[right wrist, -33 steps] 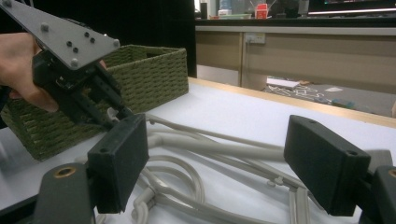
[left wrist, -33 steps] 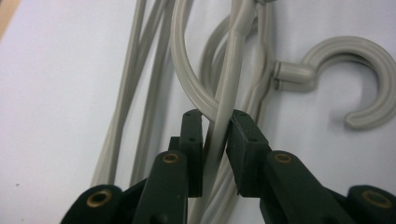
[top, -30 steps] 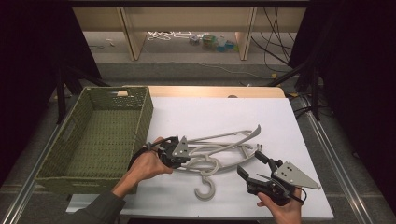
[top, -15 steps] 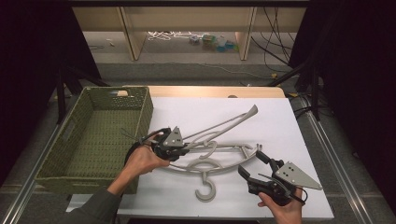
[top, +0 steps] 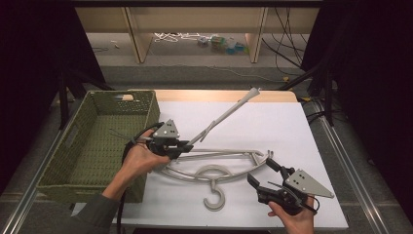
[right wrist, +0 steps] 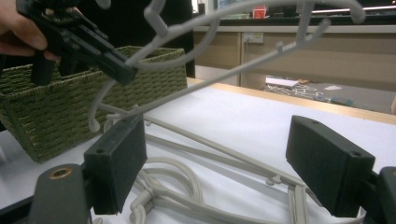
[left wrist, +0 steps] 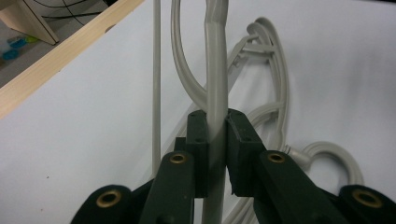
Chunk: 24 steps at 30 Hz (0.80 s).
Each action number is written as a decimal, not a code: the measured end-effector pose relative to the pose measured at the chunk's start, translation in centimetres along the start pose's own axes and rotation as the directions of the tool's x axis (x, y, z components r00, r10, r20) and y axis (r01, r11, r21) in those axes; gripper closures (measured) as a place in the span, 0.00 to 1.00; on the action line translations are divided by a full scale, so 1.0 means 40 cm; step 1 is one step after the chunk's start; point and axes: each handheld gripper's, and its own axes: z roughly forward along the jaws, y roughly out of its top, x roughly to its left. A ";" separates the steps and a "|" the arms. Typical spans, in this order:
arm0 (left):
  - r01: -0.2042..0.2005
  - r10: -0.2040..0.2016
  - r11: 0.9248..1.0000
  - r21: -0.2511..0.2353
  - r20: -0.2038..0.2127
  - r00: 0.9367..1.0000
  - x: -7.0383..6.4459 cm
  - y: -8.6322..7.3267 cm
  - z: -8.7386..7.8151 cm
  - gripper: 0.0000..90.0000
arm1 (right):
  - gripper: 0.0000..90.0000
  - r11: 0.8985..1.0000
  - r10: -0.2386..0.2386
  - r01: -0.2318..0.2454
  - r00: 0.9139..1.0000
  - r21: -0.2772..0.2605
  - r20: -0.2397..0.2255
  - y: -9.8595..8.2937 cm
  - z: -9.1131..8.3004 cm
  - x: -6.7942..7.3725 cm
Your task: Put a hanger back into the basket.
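Two grey plastic hangers are on the white table. My left gripper is shut on one hanger, which slants up off the table with its far end high toward the back. In the left gripper view the gripper pinches that hanger's bar. The other hanger lies flat, its hook pointing to the front edge. My right gripper stands open just beside that hanger's right end, holding nothing. In the right gripper view the gripper frames the flat hanger, with the raised hanger above.
A green woven basket stands at the table's left, right behind the left hand; its wall is close to the raised hanger. A wooden strip edges the table's back. Bare white table lies at right.
The left gripper has lifted one hanger off the other and swung its far end up and toward the back. The right gripper has hardly moved and stays open.
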 end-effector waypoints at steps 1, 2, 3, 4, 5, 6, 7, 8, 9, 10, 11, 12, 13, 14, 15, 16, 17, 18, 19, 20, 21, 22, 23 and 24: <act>0.017 -0.017 1.000 -0.013 0.014 1.000 0.002 0.004 -0.004 0.90 | 0.23 1.000 0.001 -0.001 1.000 0.000 0.001 -0.001 0.000 0.000; 0.042 -0.042 0.999 -0.026 0.020 0.999 0.003 0.010 -0.010 0.90 | 0.23 1.000 -0.002 0.002 1.000 0.004 0.007 0.000 0.000 0.000; 0.061 -0.060 0.998 -0.033 0.029 0.998 0.005 0.015 -0.017 0.90 | 0.23 1.000 0.006 -0.006 1.000 0.025 0.002 0.001 -0.003 0.001; 0.077 -0.076 0.996 -0.039 0.040 0.996 0.007 0.020 -0.022 0.90 | 0.23 1.000 0.005 -0.005 1.000 0.025 0.000 0.000 -0.003 0.000; 0.114 -0.111 0.992 -0.054 0.057 0.992 0.008 0.027 -0.030 0.90 | 0.23 1.000 0.004 -0.004 1.000 0.025 0.003 0.000 -0.003 0.000; 0.128 -0.122 0.990 -0.061 0.082 0.989 0.011 0.033 -0.038 0.90 | 0.23 1.000 0.007 -0.007 1.000 0.007 0.001 -0.001 -0.001 0.000; 0.132 -0.126 0.989 -0.063 0.082 0.989 0.012 0.038 -0.045 0.90 | 0.23 1.000 0.007 -0.007 1.000 0.007 0.002 -0.001 -0.001 0.000; 0.148 -0.142 0.987 -0.065 0.092 0.986 0.013 0.046 -0.056 0.90 | 0.23 1.000 0.007 -0.007 1.000 0.021 -0.001 0.000 -0.002 0.001; 0.159 -0.152 0.985 -0.067 0.100 0.983 0.014 0.051 -0.063 0.90 | 0.23 1.000 0.005 -0.005 1.000 0.024 0.001 0.000 -0.003 0.001; 0.161 -0.153 0.985 -0.069 0.099 0.983 0.015 0.057 -0.073 0.90 | 0.23 1.000 0.005 -0.005 1.000 0.009 0.002 -0.001 -0.001 0.001; 0.168 -0.159 0.983 -0.076 0.109 0.981 0.017 0.063 -0.087 0.90 | 0.23 1.000 0.006 -0.006 1.000 0.009 0.001 -0.001 -0.001 0.001; 0.184 -0.174 0.980 -0.083 0.112 0.978 0.018 0.070 -0.099 0.90 | 0.23 1.000 0.005 -0.005 1.000 0.020 -0.001 0.000 -0.002 0.001; 0.197 -0.185 0.977 -0.088 0.126 0.975 0.020 0.076 -0.112 0.90 | 0.23 1.000 0.007 -0.007 1.000 0.030 -0.003 0.000 -0.003 0.002; 0.207 -0.193 0.974 -0.093 0.137 0.972 0.022 0.083 -0.125 0.90 | 0.23 0.999 0.007 -0.007 1.000 0.035 -0.003 0.000 -0.004 0.001; 0.211 -0.197 0.973 -0.096 0.138 0.971 0.023 0.088 -0.136 0.90 | 0.23 0.999 0.008 -0.008 1.000 0.035 -0.003 0.000 -0.004 0.001; 0.211 -0.196 0.973 -0.098 0.141 0.970 0.025 0.098 -0.155 0.90 | 0.23 1.000 0.009 -0.009 1.000 0.027 -0.001 0.000 -0.003 0.001; 0.210 -0.195 0.973 -0.098 0.142 0.970 0.026 0.104 -0.168 0.90 | 0.23 1.000 0.010 -0.010 1.000 0.005 -0.005 -0.001 0.000 0.001; 0.219 -0.203 0.970 -0.102 0.147 0.968 0.027 0.112 -0.185 0.90 | 0.23 1.000 0.009 -0.009 1.000 0.002 -0.002 -0.001 0.000 0.001; 0.233 -0.215 0.966 -0.111 0.154 0.964 0.029 0.121 -0.207 0.90 | 0.23 1.000 0.009 -0.009 1.000 0.004 0.001 -0.001 0.000 0.001; 0.237 -0.218 0.964 -0.116 0.160 0.963 0.030 0.126 -0.220 0.90 | 0.23 1.000 0.006 -0.006 1.000 0.005 0.002 -0.001 0.000 0.000; 0.239 -0.220 0.965 -0.113 0.157 0.963 0.032 0.134 -0.239 0.90 | 0.23 1.000 0.006 -0.006 1.000 0.005 0.003 -0.001 0.000 0.000; 0.229 -0.212 0.966 -0.121 0.144 0.967 0.034 0.141 -0.260 0.90 | 0.23 1.000 0.007 -0.007 1.000 0.003 -0.002 -0.002 0.001 0.000; 0.214 -0.199 0.969 -0.122 0.122 0.972 0.037 0.147 -0.277 0.90 | 0.23 1.000 0.011 -0.011 1.000 0.002 -0.010 -0.002 0.002 0.000; 0.201 -0.189 0.973 -0.117 0.103 0.977 0.041 0.151 -0.293 0.90 | 0.23 1.000 0.008 -0.008 1.000 0.009 -0.003 -0.002 0.000 0.000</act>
